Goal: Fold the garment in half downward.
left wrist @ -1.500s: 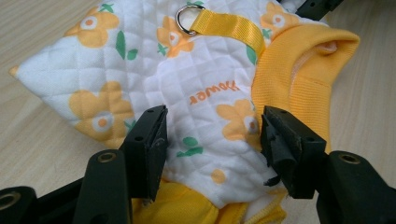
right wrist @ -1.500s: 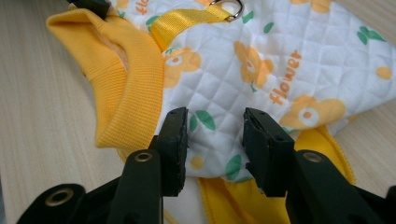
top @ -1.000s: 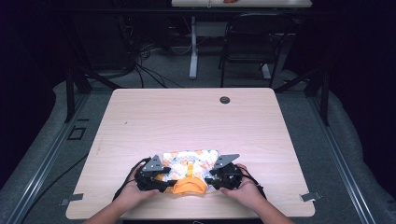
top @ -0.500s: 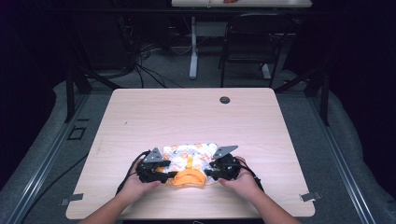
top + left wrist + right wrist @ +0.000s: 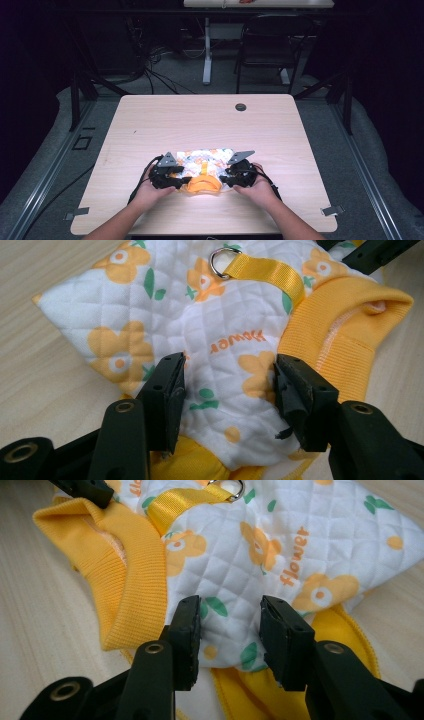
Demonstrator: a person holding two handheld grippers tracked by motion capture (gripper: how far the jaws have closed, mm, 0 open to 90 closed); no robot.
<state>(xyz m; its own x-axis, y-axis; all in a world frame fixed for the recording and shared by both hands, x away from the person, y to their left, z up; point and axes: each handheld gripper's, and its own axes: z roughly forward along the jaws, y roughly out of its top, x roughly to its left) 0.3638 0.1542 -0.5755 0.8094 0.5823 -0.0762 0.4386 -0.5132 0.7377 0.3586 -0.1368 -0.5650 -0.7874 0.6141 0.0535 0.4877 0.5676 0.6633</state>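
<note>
Garment (image 5: pixel 205 162): small quilted white piece with orange flowers and green leaves, lying flat on the near middle of the wooden table (image 5: pixel 200 120), between the 2 grippers.
Collar (image 5: pixel 203 183): orange ribbed band at the near edge of the garment, facing the person.
Strap (image 5: pixel 270 271): yellow webbing across the quilted back, ending in a metal D-ring (image 5: pixel 221 260).
Print: word "flower" in orange on the fabric.
Left gripper (image 5: pixel 168 176): at the garment's left side, jaws apart, quilted fabric between and under the tips, nothing clamped.
Right gripper (image 5: pixel 239 173): at the garment's right side, jaws apart over the fabric beside the collar, nothing clamped.
Hands: 1 on each gripper, forearms entering from the near table edge.
Table extras: dark round grommet (image 5: pixel 240 107) near the far edge, well apart from the garment.
</note>
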